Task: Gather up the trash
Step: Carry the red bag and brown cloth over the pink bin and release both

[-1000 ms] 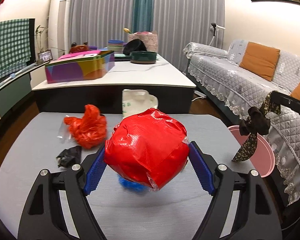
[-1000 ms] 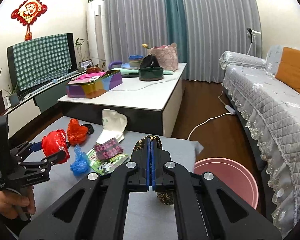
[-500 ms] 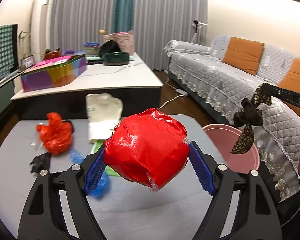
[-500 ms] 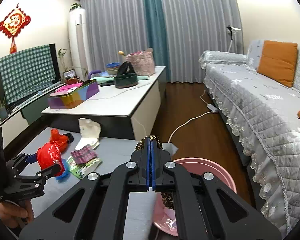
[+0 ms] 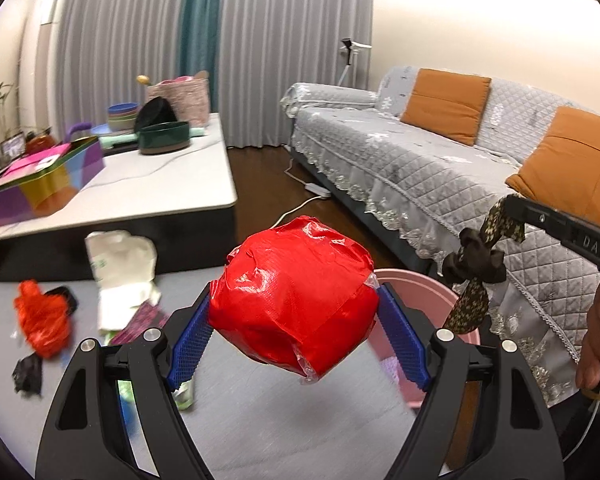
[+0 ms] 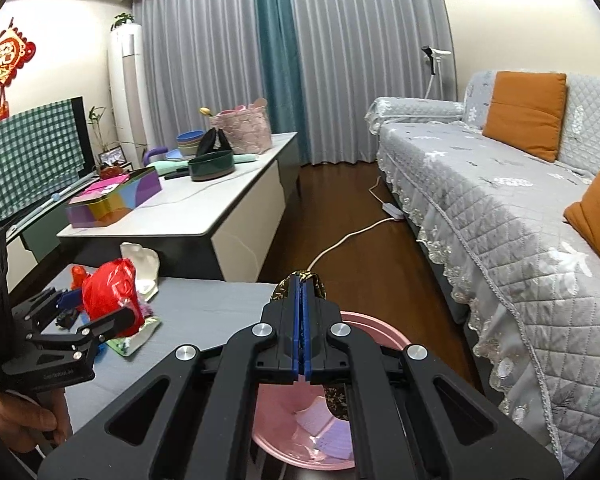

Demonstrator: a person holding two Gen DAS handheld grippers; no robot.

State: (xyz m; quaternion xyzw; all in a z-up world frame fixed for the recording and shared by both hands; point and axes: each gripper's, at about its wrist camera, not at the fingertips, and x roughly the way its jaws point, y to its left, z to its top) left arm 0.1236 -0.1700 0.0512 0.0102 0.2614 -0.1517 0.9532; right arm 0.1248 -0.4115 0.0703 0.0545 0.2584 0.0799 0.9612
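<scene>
Left to right: loose litter lay on the grey tabletop (image 5: pixel 260 420), namely a crumpled orange-red bag (image 5: pixel 42 322), a black scrap (image 5: pixel 28 372) and a white bag (image 5: pixel 120 272). At centre, your left claw (image 5: pixel 294 334) was clamped on a red taped ball (image 5: pixel 296 296), its blue pads (image 5: pixel 190 334) pressing both sides and the ball clear of the tabletop. Beyond it stood the pink bin (image 5: pixel 432 292), just off the tabletop's edge beside the sofa (image 5: pixel 440 168). At right, your right claw (image 6: pixel 302 280) was closed tight on a dark patterned fabric strip (image 5: pixel 474 268), which dangled above the bin; seen from the right wrist, the bin (image 6: pixel 374 326) lay directly below and already held some paper. Risks, as judged: the ball looked wide and slick, so opening before it was over the rim could send it onto the floor. The strip might cling to the pads, or drape over the rim, if you released it off-centre.
</scene>
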